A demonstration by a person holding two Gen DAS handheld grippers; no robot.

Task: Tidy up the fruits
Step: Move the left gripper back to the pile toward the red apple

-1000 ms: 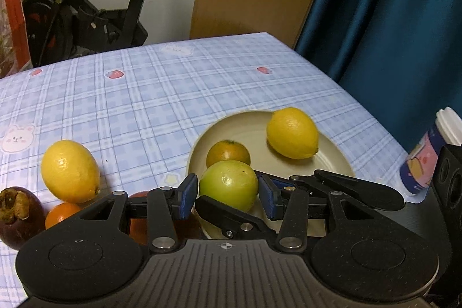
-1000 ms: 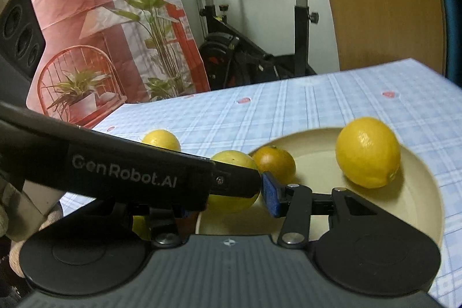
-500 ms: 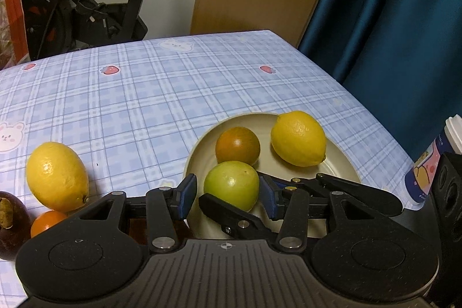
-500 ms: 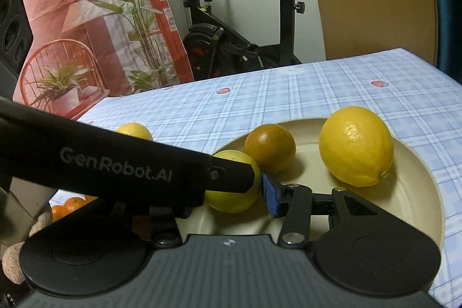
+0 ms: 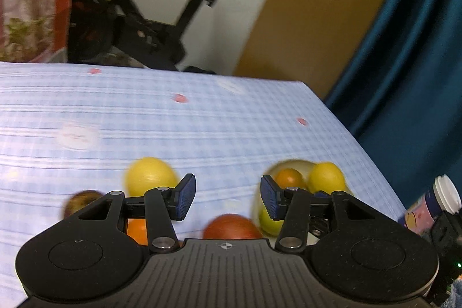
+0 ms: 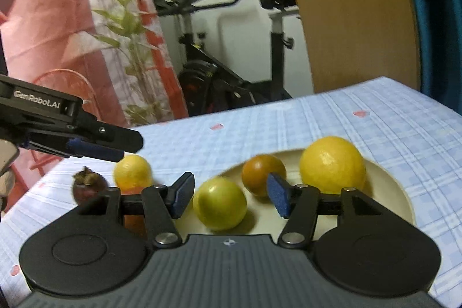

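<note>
A cream plate [image 6: 400, 194] holds a lemon [image 6: 332, 163], a dark orange [image 6: 261, 172] and a green fruit [image 6: 220, 204]. My right gripper [image 6: 230, 199] has its jaws opening; the green fruit sits between them and neither pad presses on it. On the cloth to the left lie a second lemon [image 6: 132, 171] and a mangosteen [image 6: 86, 186]. My left gripper [image 6: 124, 147] hovers above that lemon. In the blurred left wrist view the left gripper [image 5: 227, 201] is open with nothing between its pads, over a red-orange fruit [image 5: 231, 225], with the plate [image 5: 284, 163] to its right.
A blue checked cloth [image 6: 317, 117] covers the table, whose edge runs along the right. A lidded paper cup [image 5: 441, 198] stands near that edge. A small orange fruit [image 5: 137, 230] lies under the left finger. An exercise bike [image 6: 219, 77] stands behind the table.
My left gripper has drawn away from the plate, leftward and upward, leaving the green fruit there. The right gripper's jaws have spread wider around that fruit.
</note>
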